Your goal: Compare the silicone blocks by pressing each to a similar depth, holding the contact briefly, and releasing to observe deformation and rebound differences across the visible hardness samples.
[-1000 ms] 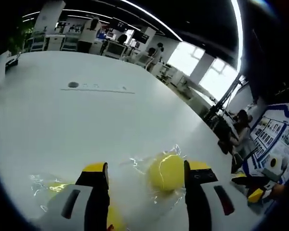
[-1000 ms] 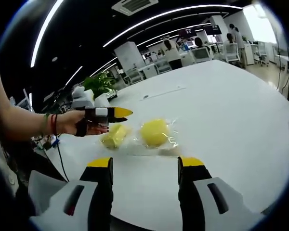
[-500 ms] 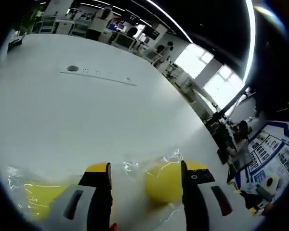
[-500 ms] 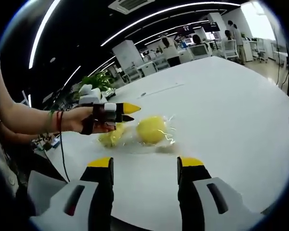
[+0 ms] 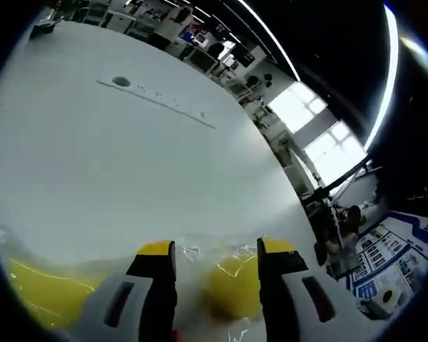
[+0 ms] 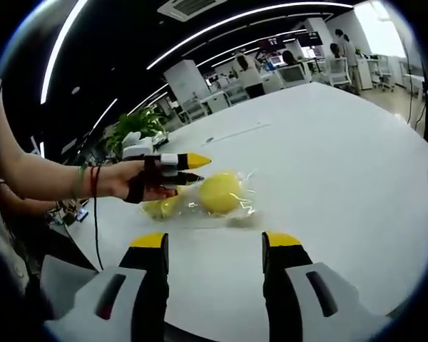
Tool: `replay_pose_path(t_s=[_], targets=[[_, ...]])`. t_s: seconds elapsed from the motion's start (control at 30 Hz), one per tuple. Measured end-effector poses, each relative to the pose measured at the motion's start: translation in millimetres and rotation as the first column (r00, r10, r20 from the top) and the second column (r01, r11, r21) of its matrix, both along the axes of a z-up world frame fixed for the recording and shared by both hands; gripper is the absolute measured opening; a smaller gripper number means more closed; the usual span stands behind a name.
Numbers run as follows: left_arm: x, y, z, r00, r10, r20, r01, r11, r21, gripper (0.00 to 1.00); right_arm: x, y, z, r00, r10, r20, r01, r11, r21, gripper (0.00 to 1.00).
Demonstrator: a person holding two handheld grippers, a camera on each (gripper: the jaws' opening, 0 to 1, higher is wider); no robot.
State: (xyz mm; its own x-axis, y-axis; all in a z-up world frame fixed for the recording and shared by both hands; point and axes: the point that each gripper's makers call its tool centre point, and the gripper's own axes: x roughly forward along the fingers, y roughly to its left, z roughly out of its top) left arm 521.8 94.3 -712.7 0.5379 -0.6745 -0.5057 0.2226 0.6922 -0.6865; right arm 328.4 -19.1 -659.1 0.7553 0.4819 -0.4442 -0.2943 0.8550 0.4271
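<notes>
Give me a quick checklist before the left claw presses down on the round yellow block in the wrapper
1. Left claw lined up over the round yellow block: ok, tips right above it.
2. Left claw open enough to straddle it: ok, the block sits between the jaws.
3. Contact already made: cannot tell.
4. Second yellow block out of the way: ok, it lies beside the round one, under the hand.
5. Right claw out of the way: ok, open, well short of the blocks.
6. Table around the blocks free: ok.

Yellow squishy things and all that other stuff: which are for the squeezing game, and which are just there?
For the job:
round block
flatter block
left gripper
right gripper

Just there:
table
plant
chairs
posters
</notes>
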Motion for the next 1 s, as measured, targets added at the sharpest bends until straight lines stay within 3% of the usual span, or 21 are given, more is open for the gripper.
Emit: replay_pose_path(t_s=[0.23,0.43,0.73,1.0], targets=[[0.3,0,-6.6,0.999,0.02,-0.029,-0.021,0.999,-0.027,0.27,0,-1,2.9,1.0,-0.004,0.004,0.004,1.0,-0.005,0.49],[-1.7,0,-12.5,0.999,-0.001,-0.042,0.001,1.0,-0.01,0.12,0,-1,2.8,1.0,-0.007,0.003,0.007,1.0,-0.01,0.48],[-3.9,-8,-19.7,0.994,0.003,-0.108,-0.004,1.0,-0.01,0.15,1,0,2.2,1.0,-0.007,0.002,0.007,1.0,-0.011,0.47],[1.7,-8,-19.8,0.995,0.0,-0.097,0.001,1.0,0.009,0.01,0,0,0.2,1.0,-0.006,-0.001,0.006,1.0,-0.009,0.46]])
